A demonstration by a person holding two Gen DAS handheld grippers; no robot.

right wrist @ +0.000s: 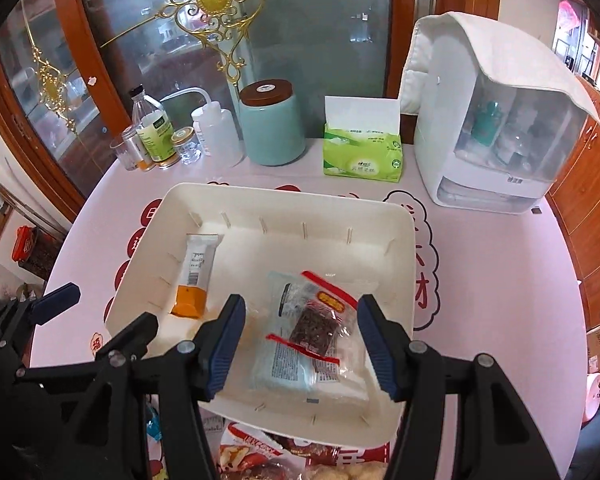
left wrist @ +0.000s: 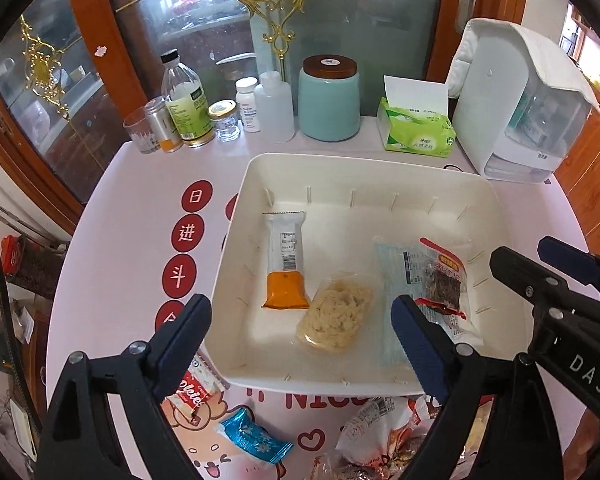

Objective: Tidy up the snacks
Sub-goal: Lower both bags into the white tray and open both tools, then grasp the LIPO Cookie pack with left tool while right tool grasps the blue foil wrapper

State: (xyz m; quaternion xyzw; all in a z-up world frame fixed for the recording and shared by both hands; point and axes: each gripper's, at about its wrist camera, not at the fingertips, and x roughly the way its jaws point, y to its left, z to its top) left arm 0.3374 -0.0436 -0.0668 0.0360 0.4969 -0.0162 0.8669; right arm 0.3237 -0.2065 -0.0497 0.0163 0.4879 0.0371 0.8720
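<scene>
Four snacks lie in the white tray (left wrist: 380,172) at frame centre of the left wrist view: orange-ended bar (left wrist: 285,256), noodle block (left wrist: 334,316), pale blue packet (left wrist: 392,280), red-trimmed jerky pack (left wrist: 440,280); left gripper (left wrist: 302,332) wide, holding nothing; loose snacks (left wrist: 256,438) on the pink table (left wrist: 140,208), lower edge. Right wrist view: right gripper (right wrist: 302,344) half open, empty, its fingers either side of the jerky pack (right wrist: 320,324) and blue packet (right wrist: 284,344); bar (right wrist: 194,276) centre left
</scene>
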